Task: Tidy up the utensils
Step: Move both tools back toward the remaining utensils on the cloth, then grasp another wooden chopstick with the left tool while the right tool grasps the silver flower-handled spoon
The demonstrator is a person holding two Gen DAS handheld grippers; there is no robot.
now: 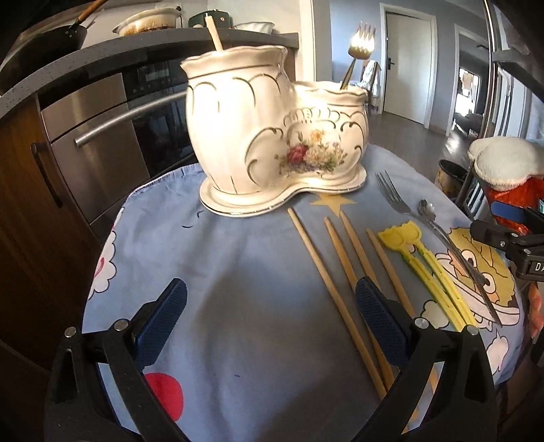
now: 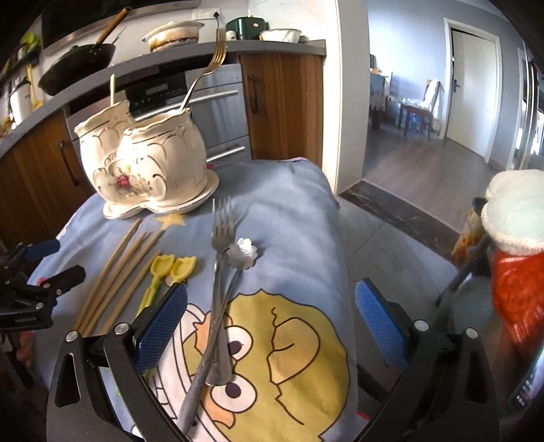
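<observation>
Both grippers are open and hold nothing: the left gripper hangs low in its frame over the blue cartoon cloth on the counter, and the right gripper hangs over the steel fork and the flower-bowl spoon. The ceramic holder stands in the upper centre of the left view, with one chopstick in its tall cup and a gold fork in the low cup. Four wooden chopsticks lie below it, their long axes running from the holder's base down toward the lower right; one passes under the left gripper's right finger. Beside them lie two yellow plastic scoops, heads toward the holder. The steel fork points its tines up the frame, and the spoon's handle crosses it. I judge the chopsticks light, stiff and a little apt to roll, best pinched near the middle. The steel pieces look smooth and slippery, so mid-handle seems safest. The holder looks fragile.
</observation>
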